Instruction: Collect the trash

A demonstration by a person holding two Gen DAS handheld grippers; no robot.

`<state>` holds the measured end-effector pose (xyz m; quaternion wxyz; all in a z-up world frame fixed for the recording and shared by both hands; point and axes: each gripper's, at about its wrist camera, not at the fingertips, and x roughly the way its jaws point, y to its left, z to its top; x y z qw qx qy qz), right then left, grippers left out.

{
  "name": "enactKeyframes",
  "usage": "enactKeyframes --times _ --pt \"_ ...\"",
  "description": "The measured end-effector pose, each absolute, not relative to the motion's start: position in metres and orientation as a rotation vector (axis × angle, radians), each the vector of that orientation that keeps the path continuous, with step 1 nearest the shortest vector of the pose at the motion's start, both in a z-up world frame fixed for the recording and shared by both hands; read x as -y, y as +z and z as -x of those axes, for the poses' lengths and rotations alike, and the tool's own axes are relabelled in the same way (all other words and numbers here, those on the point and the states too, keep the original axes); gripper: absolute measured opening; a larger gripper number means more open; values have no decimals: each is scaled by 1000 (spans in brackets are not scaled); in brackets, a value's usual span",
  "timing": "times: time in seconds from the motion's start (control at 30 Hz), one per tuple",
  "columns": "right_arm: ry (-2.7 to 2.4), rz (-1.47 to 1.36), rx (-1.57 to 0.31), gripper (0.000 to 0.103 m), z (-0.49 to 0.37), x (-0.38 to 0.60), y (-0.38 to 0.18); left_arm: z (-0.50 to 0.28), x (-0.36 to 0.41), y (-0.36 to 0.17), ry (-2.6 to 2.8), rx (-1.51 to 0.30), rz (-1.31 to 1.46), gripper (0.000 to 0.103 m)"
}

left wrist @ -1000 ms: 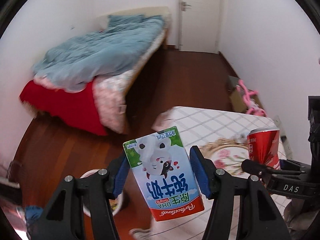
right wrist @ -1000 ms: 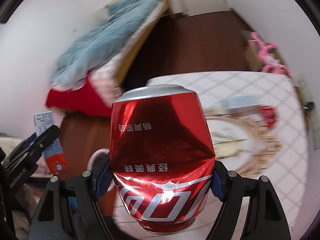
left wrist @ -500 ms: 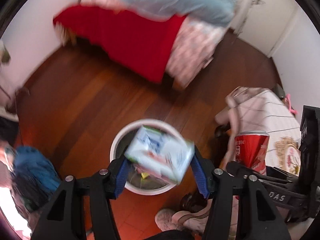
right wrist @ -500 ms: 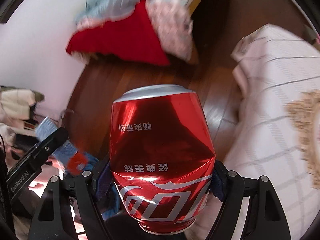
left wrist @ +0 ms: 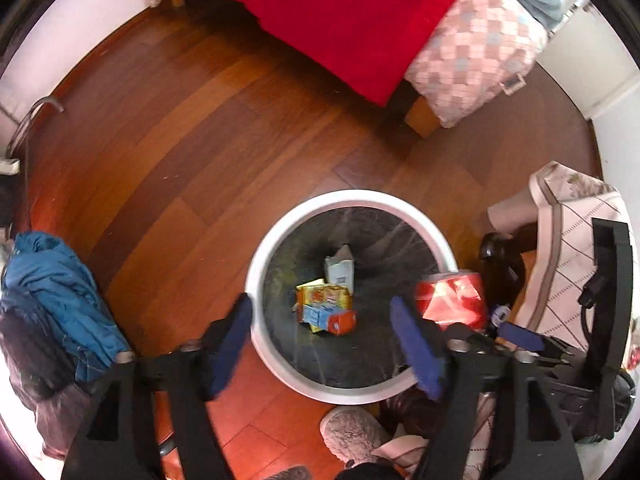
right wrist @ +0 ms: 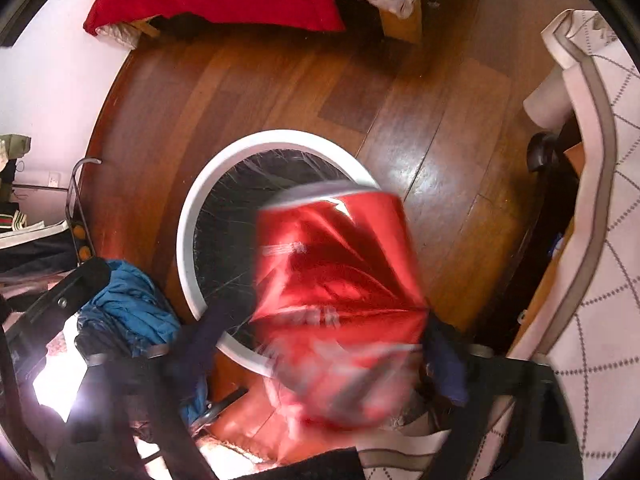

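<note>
One round white-rimmed bin [left wrist: 256,280], lined with a dark plastic bag, sits at the lower centre of the left wrist frame on glossy wood-plank floor [left wrist: 180,140]; three cartons lie inside, including a blue-and-orange milk carton [left wrist: 326,319]. The left tongs [left wrist: 320,336] are opening over it, nothing between them. The right tongs [right wrist: 320,344] are opening too, one dented red metal can [right wrist: 340,280], motion-blurred, between the pads above the bin.

A white-rimmed bin [left wrist: 256,276] with a black liner sits beyond the blue-padded fingers [left wrist: 228,336], holding orange, yellow and pale blue cartons [left wrist: 326,308]. Between the right gripper's dark blue pads is a shiny red can [right wrist: 336,300]. Farther off: red blanket [left wrist: 340,12], pink checked quilt [left wrist: 472,52], reddish-brown wood floor [left wrist: 180,152].
</note>
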<state>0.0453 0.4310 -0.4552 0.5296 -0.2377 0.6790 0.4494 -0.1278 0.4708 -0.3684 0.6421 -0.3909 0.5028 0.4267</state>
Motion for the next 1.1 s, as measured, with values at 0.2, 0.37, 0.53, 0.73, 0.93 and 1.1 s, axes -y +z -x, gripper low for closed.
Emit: enactKeyframes --times 0.2,0.37,0.53,0.73,0.93,1.1 --pt "1050 626 -1549 103 -45 -430 -453 141 -459 -362 1058 -1154 829 100" --pt "1045 670 -1498 103 -44 -409 -431 147 -440 -345 1107 -1140 780 102" --pt "1066 683 -1456 103 -36 -385 -406 152 -422 -327 1122 -1116 765 102" --pt "1100 647 -1405 103 -34 -362 -364 152 -397 -293 1137 -1084 714 103" --pt "1145 576 -1347 103 -35 -330 -309 150 -366 -242 1150 -1014 648 103" --pt "1192 460 -1304 103 -42 -297 -256 142 -334 -198 1171 -978 550 102"
